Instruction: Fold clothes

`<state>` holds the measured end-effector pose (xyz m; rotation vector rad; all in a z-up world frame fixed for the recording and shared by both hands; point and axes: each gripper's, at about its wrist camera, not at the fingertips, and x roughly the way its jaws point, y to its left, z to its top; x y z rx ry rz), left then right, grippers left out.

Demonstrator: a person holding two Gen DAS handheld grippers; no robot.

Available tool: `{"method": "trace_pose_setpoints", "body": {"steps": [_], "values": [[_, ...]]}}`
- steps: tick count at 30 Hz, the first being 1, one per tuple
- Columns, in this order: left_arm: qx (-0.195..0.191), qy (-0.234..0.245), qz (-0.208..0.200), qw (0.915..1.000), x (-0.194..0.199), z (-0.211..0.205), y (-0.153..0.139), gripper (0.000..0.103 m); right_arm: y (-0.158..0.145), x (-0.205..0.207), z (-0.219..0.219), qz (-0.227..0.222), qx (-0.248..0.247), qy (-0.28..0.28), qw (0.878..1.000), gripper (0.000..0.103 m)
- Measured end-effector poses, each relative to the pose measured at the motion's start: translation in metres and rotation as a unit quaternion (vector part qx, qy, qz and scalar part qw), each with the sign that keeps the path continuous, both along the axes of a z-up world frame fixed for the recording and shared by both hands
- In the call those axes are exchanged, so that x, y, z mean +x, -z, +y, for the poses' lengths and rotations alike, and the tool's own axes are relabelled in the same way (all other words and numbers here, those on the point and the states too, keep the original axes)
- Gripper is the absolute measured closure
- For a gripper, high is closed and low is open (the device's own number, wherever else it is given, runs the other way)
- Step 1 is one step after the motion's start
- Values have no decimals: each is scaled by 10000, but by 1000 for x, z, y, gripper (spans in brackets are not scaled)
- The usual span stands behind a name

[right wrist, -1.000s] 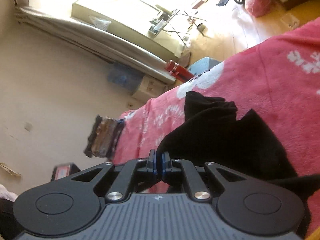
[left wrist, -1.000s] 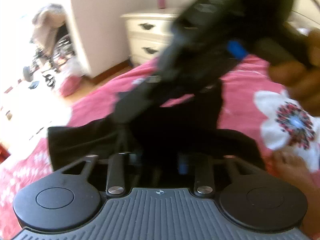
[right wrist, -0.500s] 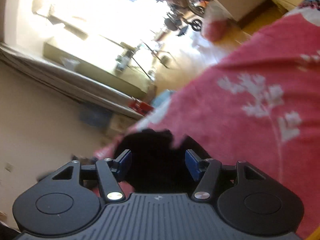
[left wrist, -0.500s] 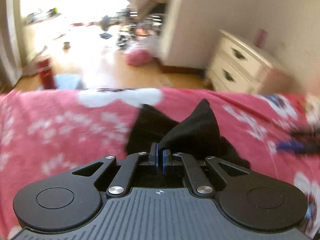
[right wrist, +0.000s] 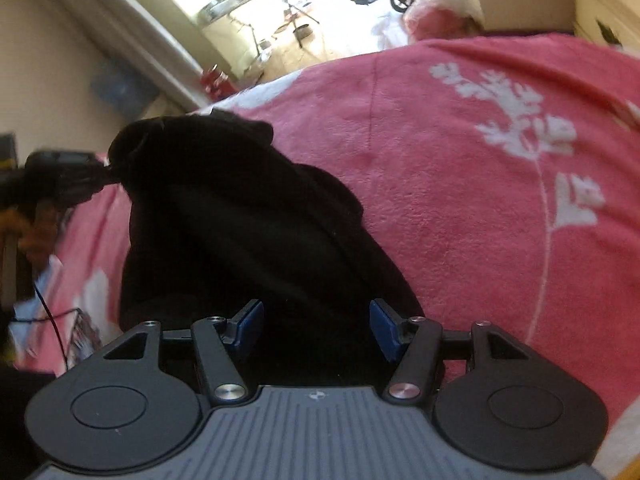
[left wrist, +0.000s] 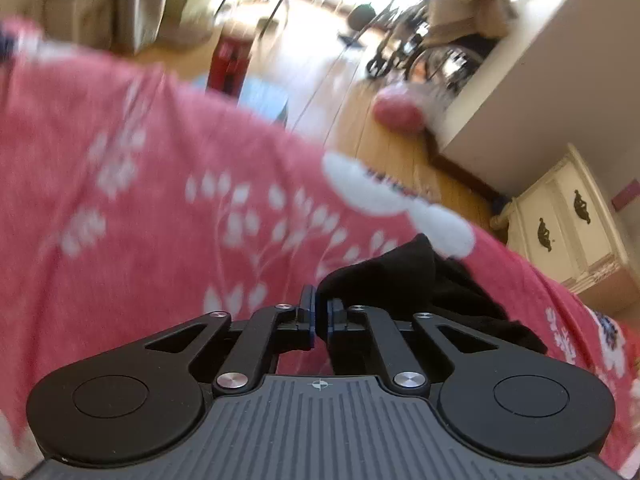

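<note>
A black garment (right wrist: 224,216) lies bunched on a pink floral blanket (right wrist: 480,200), near the blanket's far edge toward the wooden floor (left wrist: 384,148). The left gripper (left wrist: 321,314) has its jaws pressed together on a corner of the cloth — in the right wrist view that corner is drawn up into a peak at the garment's far-left side, where the left gripper (right wrist: 100,170) pinches it. The right gripper (right wrist: 316,326) stands spread over the garment's near edge, its blue pads (right wrist: 249,326) apart with dark cloth between them but not pressed on it.

By my reading, the step in hand is getting hold of a second corner so the piece can be lifted and spread flat before any fold is made. The next move seems to call for the right gripper to settle onto a single edge of the fabric and close, without taking in the blanket beneath — then both hands can pull apart to take out the bunching.

A white dresser (left wrist: 568,224) stands beyond the garment to the right. No brand, label or writing can be read; the only mark is a small crosshair symbol on each gripper body.
</note>
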<state>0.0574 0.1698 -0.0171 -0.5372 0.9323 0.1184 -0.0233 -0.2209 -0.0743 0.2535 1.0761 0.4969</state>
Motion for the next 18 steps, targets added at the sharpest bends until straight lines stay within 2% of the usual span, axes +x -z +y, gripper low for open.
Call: {"method": "trace_pose_setpoints", "body": {"steps": [2, 4, 7, 10, 12, 14, 16, 18], "values": [[-344, -149, 109, 9992, -2, 9, 8, 89, -3, 0, 0, -117, -51, -24, 9999, 42], [-688, -304, 51, 9972, -8, 17, 10, 79, -7, 1, -4, -237, -75, 41, 9997, 42], [-1262, -594, -77, 9902, -17, 31, 11, 66, -8, 8, -13, -296, -86, 282, 9991, 42], [-1701, -832, -153, 9818, -20, 40, 10, 65, -1, 17, -19, -193, 46, 400, 9990, 42], [-1650, -815, -212, 9827, -20, 39, 7, 65, 5, 22, -20, -128, 116, 366, 9992, 45], [-1439, -694, -326, 9866, -20, 32, 0, 65, 7, 23, -15, -130, 116, 241, 9996, 56], [-1265, -595, -479, 9890, -20, 27, -6, 65, 3, 19, -13, -200, 165, 133, 9996, 80], [-1220, -661, -579, 9886, -21, 29, -10, 65, -2, 14, -11, -274, 214, 86, 9994, 88]]}}
